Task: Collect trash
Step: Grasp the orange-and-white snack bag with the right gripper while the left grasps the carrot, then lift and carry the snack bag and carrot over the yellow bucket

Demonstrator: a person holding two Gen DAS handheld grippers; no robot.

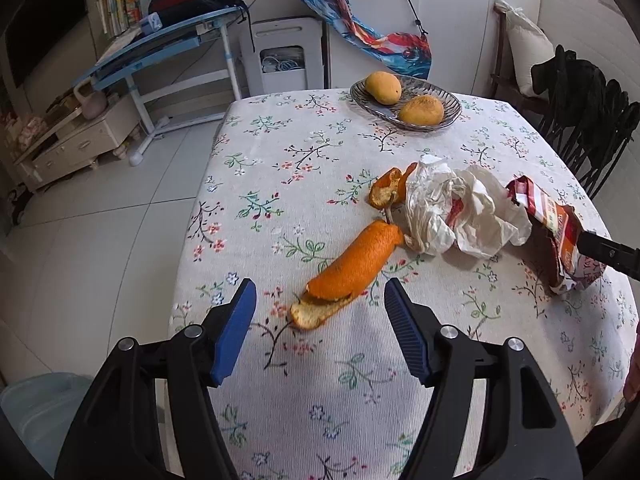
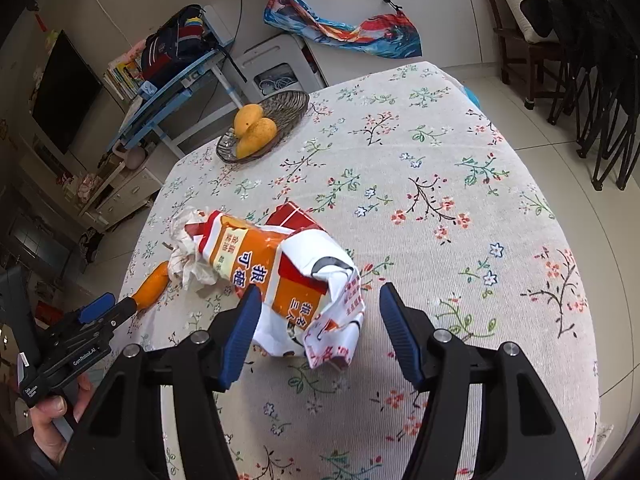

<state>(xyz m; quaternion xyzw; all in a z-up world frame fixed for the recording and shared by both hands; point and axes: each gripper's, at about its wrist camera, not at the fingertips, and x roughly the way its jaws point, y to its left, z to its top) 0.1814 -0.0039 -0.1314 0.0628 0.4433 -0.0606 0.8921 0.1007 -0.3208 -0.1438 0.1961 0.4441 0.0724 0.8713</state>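
Observation:
A long orange peel (image 1: 352, 268) lies on the floral tablecloth (image 1: 304, 184), its near end between the tips of my open left gripper (image 1: 320, 292). A smaller peel piece (image 1: 386, 190) lies behind it, beside a crumpled white wrapper (image 1: 456, 208). A red and orange snack bag (image 1: 556, 224) lies to the right. In the right wrist view the snack bag (image 2: 280, 272) lies just ahead of my open right gripper (image 2: 316, 300), its near end between the fingertips. The long peel (image 2: 152, 284) and my left gripper (image 2: 104, 308) show at left.
A ribbed dish (image 1: 448, 92) with two mangoes (image 1: 384, 87) stands at the table's far end. Dark chairs (image 1: 592, 120) stand to the right. A blue desk (image 1: 160, 44) and a low cabinet (image 1: 76, 148) stand across the tiled floor. A pale bin (image 1: 36, 412) sits below the table's left edge.

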